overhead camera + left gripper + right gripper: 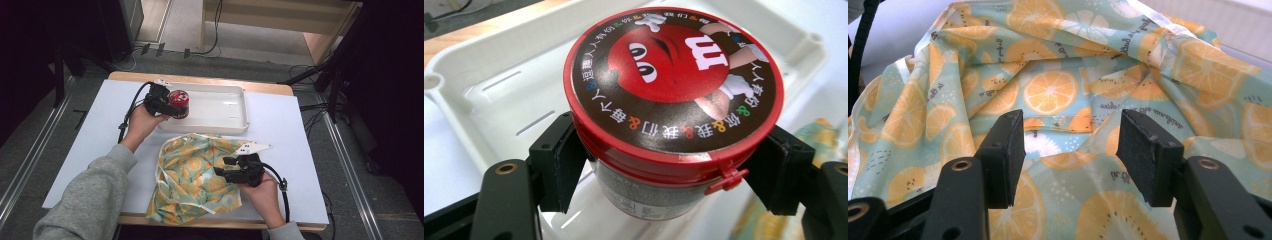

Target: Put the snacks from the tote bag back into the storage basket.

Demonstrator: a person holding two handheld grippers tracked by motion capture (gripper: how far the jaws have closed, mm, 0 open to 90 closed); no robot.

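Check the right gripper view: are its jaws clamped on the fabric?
No, the right gripper stands open over the orange-print bag.

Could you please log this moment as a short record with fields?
left gripper: shut on the red-lidded candy jar, held over the white tray
right gripper: open, jaws just above the orange-slice print fabric bag
bag: crumpled on the white table cover, in front of the tray
jar lid: on

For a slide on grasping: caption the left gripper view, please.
Left gripper clamps a red-lidded candy tub by its sides above the white tray.
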